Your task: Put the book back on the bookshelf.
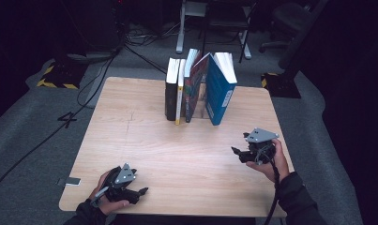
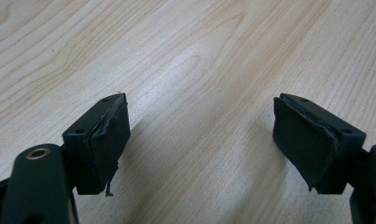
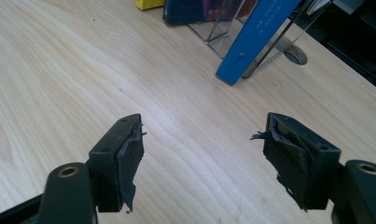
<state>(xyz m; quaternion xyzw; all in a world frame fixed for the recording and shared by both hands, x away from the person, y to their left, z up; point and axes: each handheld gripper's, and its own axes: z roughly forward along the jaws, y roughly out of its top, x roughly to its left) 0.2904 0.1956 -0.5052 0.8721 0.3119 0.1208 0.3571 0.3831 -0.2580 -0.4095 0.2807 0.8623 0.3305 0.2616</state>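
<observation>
A: Start with the biggest thing. What is on the table point(image 1: 144, 154)?
B: A row of books point(image 1: 200, 89) stands at the far middle, held in a clear stand point(image 3: 223, 25). From the left there is a black book point(image 1: 171, 91), a yellow-spined one point(image 1: 180, 96), a dark patterned one point(image 1: 194, 89), and a blue book point(image 1: 220, 91) leaning at the right end.
A: Has any of it been handled?
B: I judge not; the work looks unstarted, with everything left to do. Both tools sit well apart from the books, near the front edge.
A: And the tools?
B: The left tool point(image 1: 139, 192) is spread wide and empty over bare wood. The right tool point(image 1: 238, 153) is also wide and empty, facing the blue book.
</observation>
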